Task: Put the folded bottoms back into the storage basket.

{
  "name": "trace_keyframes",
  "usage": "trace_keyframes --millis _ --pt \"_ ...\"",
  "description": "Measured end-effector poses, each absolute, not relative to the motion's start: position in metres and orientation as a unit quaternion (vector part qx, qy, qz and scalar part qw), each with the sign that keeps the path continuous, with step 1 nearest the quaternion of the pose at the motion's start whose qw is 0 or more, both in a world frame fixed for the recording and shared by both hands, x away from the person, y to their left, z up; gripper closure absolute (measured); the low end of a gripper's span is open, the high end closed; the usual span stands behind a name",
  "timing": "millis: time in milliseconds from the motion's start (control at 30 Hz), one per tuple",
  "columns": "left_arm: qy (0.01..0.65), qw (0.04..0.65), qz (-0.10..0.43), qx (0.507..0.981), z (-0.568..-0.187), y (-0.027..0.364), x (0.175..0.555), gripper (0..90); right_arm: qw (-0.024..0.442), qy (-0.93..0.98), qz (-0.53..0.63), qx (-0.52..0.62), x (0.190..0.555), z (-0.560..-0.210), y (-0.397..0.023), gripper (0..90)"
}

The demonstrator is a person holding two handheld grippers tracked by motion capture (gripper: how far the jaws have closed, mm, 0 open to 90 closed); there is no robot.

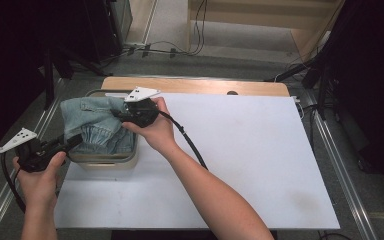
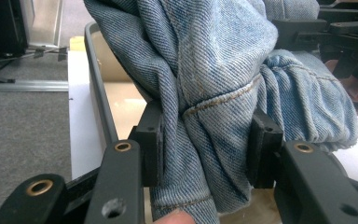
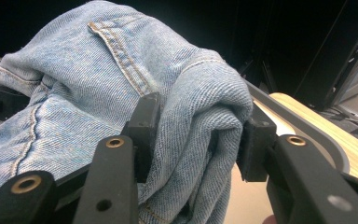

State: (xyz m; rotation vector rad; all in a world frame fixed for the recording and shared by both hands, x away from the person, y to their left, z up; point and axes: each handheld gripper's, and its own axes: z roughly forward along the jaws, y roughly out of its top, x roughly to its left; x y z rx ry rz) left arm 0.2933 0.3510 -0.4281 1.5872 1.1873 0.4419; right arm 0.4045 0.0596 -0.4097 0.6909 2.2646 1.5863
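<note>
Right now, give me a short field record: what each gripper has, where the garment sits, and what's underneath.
left gripper: shut on a bunched fold of the denim garment
right gripper: shut on another fold of it
garment: crumpled, over the tray, partly lifted
tray: grey-rimmed, at the left edge of the white board

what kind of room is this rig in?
Likely a lab or workshop: a white board on a wooden table, loose cables across grey carpet, dark equipment racks. Both grippers clamp a denim garment over a tray.
</note>
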Motion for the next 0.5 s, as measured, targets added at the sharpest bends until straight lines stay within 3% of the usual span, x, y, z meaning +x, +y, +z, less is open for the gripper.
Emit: trace_keyframes --millis 500 --pt "0.501 0.506 0.188 0.676 -0.436 0.342 0.305 53.6 0.144 0.787 0.545 0.251 0.414 -0.427 0.051 54.9"
